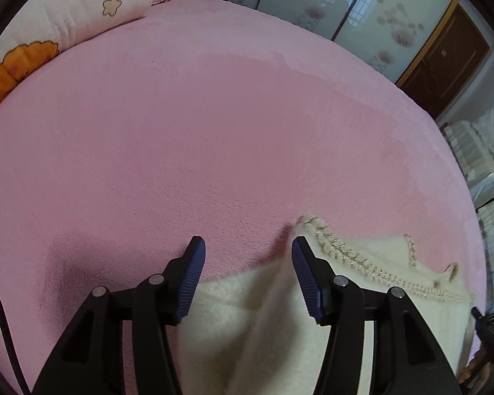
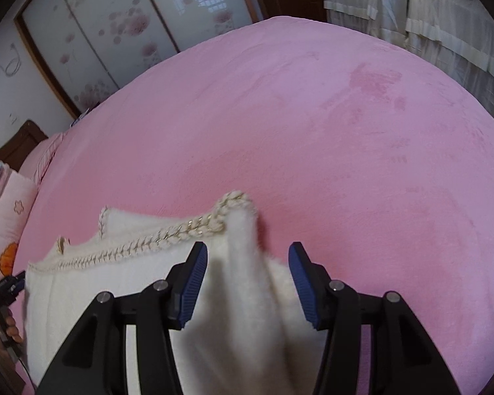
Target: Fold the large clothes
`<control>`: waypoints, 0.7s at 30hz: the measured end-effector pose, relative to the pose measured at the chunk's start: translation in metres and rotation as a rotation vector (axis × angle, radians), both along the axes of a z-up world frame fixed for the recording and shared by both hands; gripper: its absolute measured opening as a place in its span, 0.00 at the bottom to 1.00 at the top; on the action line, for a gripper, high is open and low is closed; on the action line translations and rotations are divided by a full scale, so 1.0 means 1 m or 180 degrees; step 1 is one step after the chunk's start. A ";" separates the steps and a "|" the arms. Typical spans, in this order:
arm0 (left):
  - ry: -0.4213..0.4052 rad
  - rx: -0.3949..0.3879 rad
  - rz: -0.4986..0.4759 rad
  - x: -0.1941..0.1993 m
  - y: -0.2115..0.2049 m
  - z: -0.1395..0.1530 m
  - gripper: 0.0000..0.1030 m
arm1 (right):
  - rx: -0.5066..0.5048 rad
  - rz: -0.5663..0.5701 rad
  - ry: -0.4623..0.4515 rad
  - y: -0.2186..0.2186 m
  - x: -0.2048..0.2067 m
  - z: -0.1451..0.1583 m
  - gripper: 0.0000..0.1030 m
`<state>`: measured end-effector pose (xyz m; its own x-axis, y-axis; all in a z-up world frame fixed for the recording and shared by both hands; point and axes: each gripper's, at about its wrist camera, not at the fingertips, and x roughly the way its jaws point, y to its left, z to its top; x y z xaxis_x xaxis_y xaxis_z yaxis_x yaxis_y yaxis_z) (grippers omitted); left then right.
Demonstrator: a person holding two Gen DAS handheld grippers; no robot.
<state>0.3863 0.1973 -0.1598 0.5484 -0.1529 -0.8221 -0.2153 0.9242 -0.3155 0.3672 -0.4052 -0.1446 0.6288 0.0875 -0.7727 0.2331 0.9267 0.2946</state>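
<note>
Both tongs, left gripper and right gripper, gape apart over the cream sweater corners between them, seemingly mid-fold; next, pinch those corners.

Pink plush bed, floral sliding wardrobe doors, brown wooden door, cream draped furniture.

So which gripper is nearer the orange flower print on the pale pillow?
Left. The left gripper sits on that side of the cream knit garment; the orange flower print lies far left of the right gripper.
</note>
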 end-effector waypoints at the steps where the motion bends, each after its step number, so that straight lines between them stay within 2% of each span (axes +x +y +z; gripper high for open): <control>1: -0.0002 -0.0006 -0.0028 0.002 -0.002 0.001 0.52 | -0.0052 0.0048 0.0016 0.006 0.003 -0.001 0.50; 7: 0.0104 0.0341 -0.0520 0.012 -0.049 -0.006 0.52 | -0.0355 0.0192 0.0056 0.028 0.007 -0.006 0.50; 8: 0.0089 0.0470 -0.0563 0.011 -0.059 -0.007 0.34 | -0.0344 0.0191 0.0049 0.028 0.006 -0.008 0.50; 9: 0.0060 0.0630 -0.0577 0.010 -0.068 -0.007 0.06 | -0.0322 0.0187 0.0035 0.026 0.005 -0.009 0.49; 10: 0.0059 0.0828 -0.0570 0.009 -0.076 -0.006 0.06 | -0.0288 0.0177 0.0028 0.024 0.005 -0.010 0.41; 11: -0.0017 0.0934 -0.0547 0.006 -0.081 -0.003 0.05 | -0.0250 0.0177 0.0029 0.022 0.004 -0.010 0.24; 12: -0.0164 0.1076 -0.0485 -0.001 -0.086 0.004 0.05 | -0.0229 0.0183 0.0033 0.021 0.005 -0.009 0.15; 13: -0.0269 0.1108 -0.0432 -0.007 -0.087 0.009 0.05 | -0.0233 0.0177 0.0020 0.020 0.003 -0.007 0.10; 15: -0.0305 0.1150 -0.0336 -0.013 -0.086 0.008 0.05 | -0.0329 0.0118 -0.0091 0.018 -0.002 -0.001 0.10; 16: -0.0185 0.1152 -0.0347 -0.012 -0.085 -0.002 0.05 | -0.0427 0.0052 -0.0012 0.016 0.000 -0.005 0.10; 18: -0.0007 0.1171 -0.0356 -0.007 -0.091 -0.014 0.06 | -0.0338 -0.0029 0.0235 0.010 0.007 -0.020 0.11; 19: -0.0008 0.1212 -0.0338 -0.005 -0.088 -0.011 0.06 | -0.0377 -0.0088 0.0241 0.012 0.007 -0.014 0.12; 21: -0.0027 0.1315 -0.0254 -0.006 -0.096 0.000 0.15 | -0.0397 -0.0143 0.0229 0.014 0.005 -0.009 0.16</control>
